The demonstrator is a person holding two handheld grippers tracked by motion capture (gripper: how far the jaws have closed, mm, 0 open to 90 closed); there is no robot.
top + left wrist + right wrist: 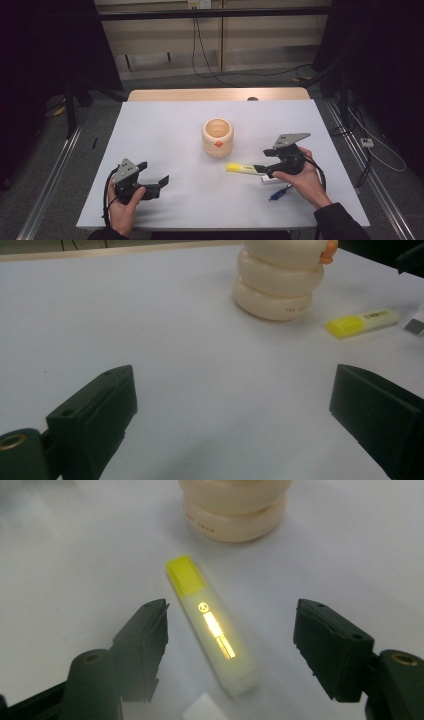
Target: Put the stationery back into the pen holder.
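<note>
Nearest the high camera: left gripper [159, 184], black plastic under a grey three-cornered plate, resting low on the near left of the table [165, 130], jaws spread wide with nothing but bare matte white tabletop between them, blocky pads clear of everything. Farther back at centre, a squat cream holder [218, 137], smooth and ringed like stacked rolls, open at the top, small orange knob on its side; tiny dark lettering near its base, too small to read. At near right, right gripper [261, 168], same black build, jaws apart about the width of the highlighter with room to spare on both sides, straddling but not pressing the yellow highlighter [212, 627]. Highlighter flat on the table just in front of the holder, pale translucent flat-sided barrel, bright yellow cap pointing toward the holder, round logo and a glaring label strip on the barrel, writing not readable. Beside the right hand, a small white block [270, 180] and a blue pen [280, 192].
</note>
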